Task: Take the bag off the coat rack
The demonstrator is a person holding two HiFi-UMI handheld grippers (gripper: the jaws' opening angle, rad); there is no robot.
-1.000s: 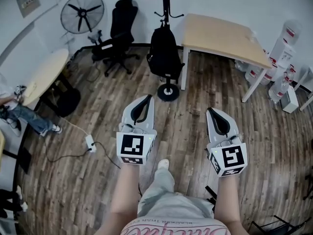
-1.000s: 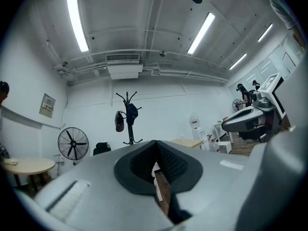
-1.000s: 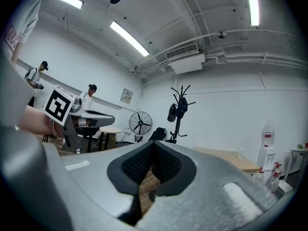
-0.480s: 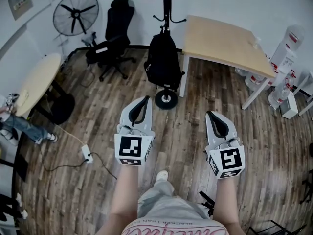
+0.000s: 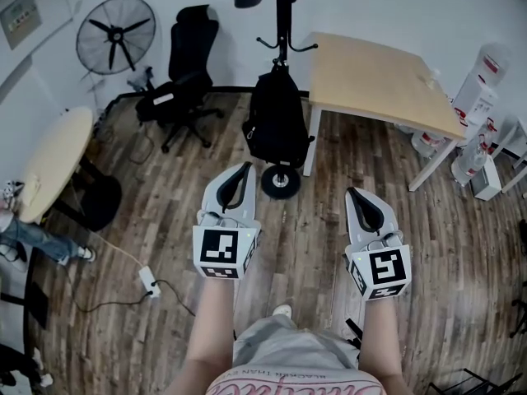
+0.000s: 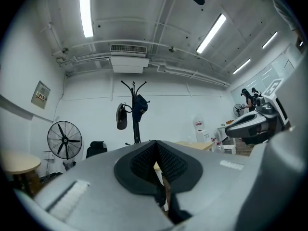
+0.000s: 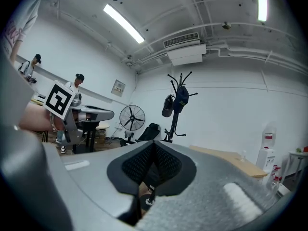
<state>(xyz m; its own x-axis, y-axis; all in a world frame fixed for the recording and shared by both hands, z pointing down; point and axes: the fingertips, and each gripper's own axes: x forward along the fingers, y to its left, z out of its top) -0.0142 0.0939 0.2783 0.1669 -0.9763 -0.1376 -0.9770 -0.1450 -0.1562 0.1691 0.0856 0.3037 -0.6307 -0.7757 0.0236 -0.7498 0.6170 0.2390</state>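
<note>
A black backpack (image 5: 277, 124) hangs low on the black coat rack (image 5: 284, 23), just above its round base (image 5: 282, 181), in the head view. Caps hang on the rack's upper hooks (image 6: 138, 105) (image 7: 180, 97). My left gripper (image 5: 244, 171) is shut and empty, a short way in front of the rack's base and pointing at it. My right gripper (image 5: 357, 197) is also shut and empty, to the right of the base. Both jaw pairs meet with nothing between them in the left gripper view (image 6: 156, 150) and the right gripper view (image 7: 154, 153).
A light wooden table (image 5: 380, 69) stands right of the rack, almost touching the backpack. A black office chair (image 5: 183, 64) and a standing fan (image 5: 114, 34) are to the left, and a round table (image 5: 51, 161) is at far left. A power strip (image 5: 150, 281) with cable lies on the floor. Water bottles (image 5: 479, 89) stand at right.
The view has moved forward: the rack and backpack sit slightly lower and nearer in the head view. Both grippers stay shut, held in the same pose.
</note>
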